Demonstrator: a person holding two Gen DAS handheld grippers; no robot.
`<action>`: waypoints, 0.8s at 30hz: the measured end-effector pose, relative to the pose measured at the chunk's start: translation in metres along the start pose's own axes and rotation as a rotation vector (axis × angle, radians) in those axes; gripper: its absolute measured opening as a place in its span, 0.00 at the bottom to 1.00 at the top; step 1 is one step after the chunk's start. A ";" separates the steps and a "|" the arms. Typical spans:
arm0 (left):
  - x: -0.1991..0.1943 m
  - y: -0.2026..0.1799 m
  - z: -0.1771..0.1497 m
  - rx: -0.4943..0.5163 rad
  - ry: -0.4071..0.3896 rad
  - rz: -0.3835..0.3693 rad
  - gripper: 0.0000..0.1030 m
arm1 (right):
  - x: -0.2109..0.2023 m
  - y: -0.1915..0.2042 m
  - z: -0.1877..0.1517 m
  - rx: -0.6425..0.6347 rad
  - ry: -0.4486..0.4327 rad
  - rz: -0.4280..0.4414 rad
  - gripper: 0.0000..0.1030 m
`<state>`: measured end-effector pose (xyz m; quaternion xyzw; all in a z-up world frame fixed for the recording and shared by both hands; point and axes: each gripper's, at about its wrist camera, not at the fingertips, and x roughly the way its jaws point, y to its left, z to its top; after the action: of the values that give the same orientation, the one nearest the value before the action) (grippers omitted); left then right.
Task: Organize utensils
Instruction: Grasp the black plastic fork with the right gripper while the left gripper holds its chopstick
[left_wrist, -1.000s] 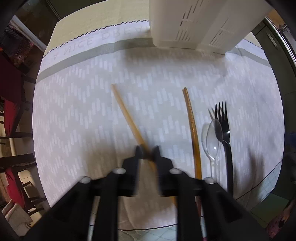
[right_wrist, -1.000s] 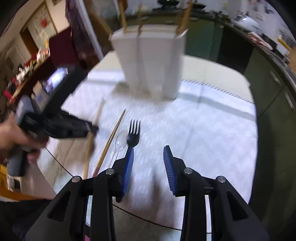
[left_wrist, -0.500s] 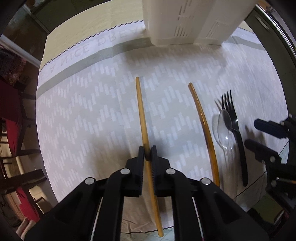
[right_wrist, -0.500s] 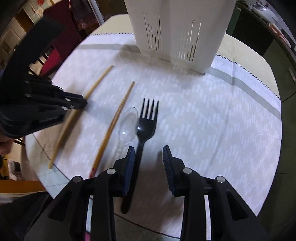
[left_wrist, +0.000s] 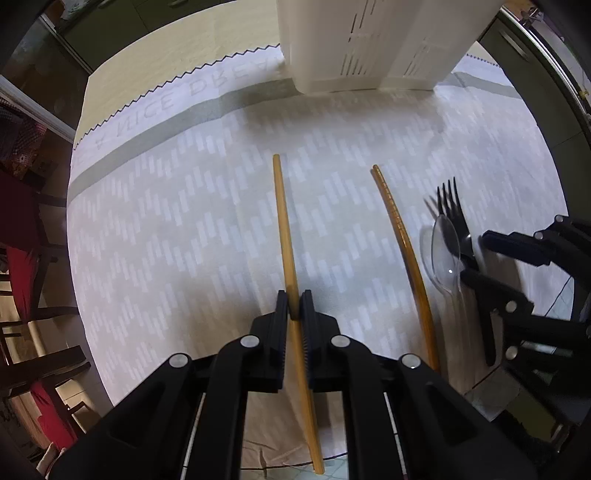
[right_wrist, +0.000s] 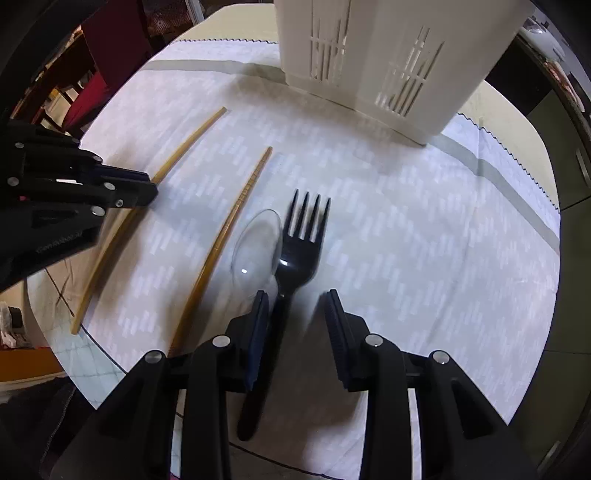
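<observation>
Four utensils on the cloth (left_wrist: 184, 229), one clamped, one straddled.

Left gripper (left_wrist: 294, 306): jaws pinched together on the left chopstick (left_wrist: 284, 229), pointing down at the counter. Right gripper (right_wrist: 295, 314): jaws apart, not gripping, with the black fork (right_wrist: 295, 254) handle between them just beside the left jaw. Second chopstick (right_wrist: 229, 225) lying between the held one and the clear spoon (right_wrist: 256, 247), spoon touching the fork's left side. White holder (right_wrist: 388, 55) standing at the far edge.
</observation>
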<state>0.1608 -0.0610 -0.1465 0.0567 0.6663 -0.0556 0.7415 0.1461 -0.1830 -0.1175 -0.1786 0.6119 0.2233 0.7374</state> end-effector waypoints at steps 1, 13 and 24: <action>0.000 0.001 0.000 0.001 -0.001 -0.003 0.08 | 0.000 -0.004 0.000 0.003 0.004 -0.028 0.31; -0.003 0.009 0.005 -0.034 0.006 -0.034 0.08 | 0.004 -0.020 0.017 0.068 0.017 -0.026 0.31; -0.005 0.005 0.012 -0.042 0.019 -0.048 0.10 | 0.011 -0.019 0.033 0.079 0.037 0.009 0.24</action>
<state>0.1725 -0.0576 -0.1406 0.0256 0.6755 -0.0587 0.7345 0.1854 -0.1796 -0.1224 -0.1507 0.6345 0.1987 0.7316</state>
